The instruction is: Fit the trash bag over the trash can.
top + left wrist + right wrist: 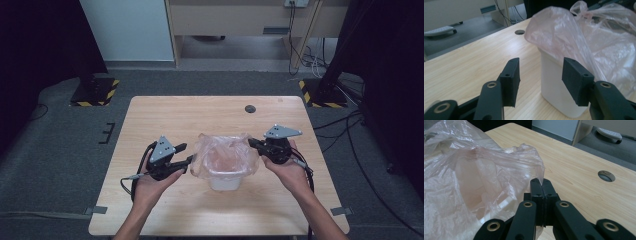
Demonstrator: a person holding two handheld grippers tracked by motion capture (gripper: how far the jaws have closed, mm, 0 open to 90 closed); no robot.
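High view: 2 hands came in from the near table (pixel 165 215) edge — the left gripper (pixel 186 153) stood with jaws spread just beside the white bin (pixel 224 176) at mid-table. The right gripper (pixel 253 143), jaws pressed together, pinched the pink plastic bag (pixel 220 150) lining that bin. Beyond lay a cable hole (pixel 250 108).

A thin, crinkled, glossy pink plastic bag (pixel 226 150) is lining a smooth matt white plastic bin (pixel 223 179), which is sitting on the pale, matt wood-grain table (pixel 165 115); beside the bin, matt black gripper pads (pixel 511 77) are showing.
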